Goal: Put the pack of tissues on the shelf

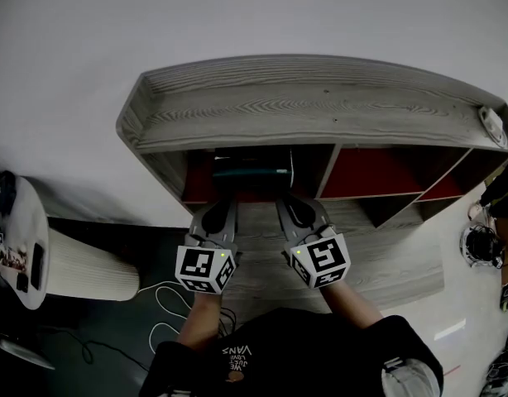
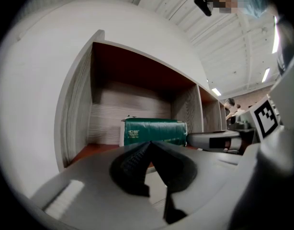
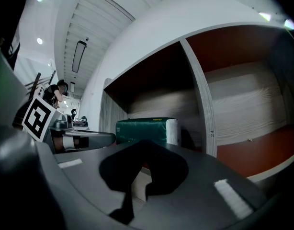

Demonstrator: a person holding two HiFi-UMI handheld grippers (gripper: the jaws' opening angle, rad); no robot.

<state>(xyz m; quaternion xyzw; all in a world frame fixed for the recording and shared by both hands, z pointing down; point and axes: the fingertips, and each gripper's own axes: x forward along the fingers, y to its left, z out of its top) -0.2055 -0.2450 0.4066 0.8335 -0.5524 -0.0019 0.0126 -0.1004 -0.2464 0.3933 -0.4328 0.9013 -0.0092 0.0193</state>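
The green pack of tissues [image 1: 250, 172] lies inside the leftmost red-lined compartment of the wooden shelf [image 1: 320, 110]. It appears in the left gripper view as a green pack [image 2: 154, 132] on the compartment floor, and in the right gripper view [image 3: 144, 130] with its white end facing right. My left gripper [image 1: 220, 208] and right gripper [image 1: 297, 209] hover side by side just in front of that compartment, short of the pack. Both are shut with nothing between the jaws [image 2: 149, 146] [image 3: 146, 146].
A divider [image 3: 204, 104] separates the pack's compartment from a wider red compartment [image 1: 386, 172] on the right. A small white object [image 1: 492, 125] sits on the shelf top's right end. A round white table [image 1: 22, 238] with small items stands at the left, and white cables [image 1: 167, 304] lie on the floor.
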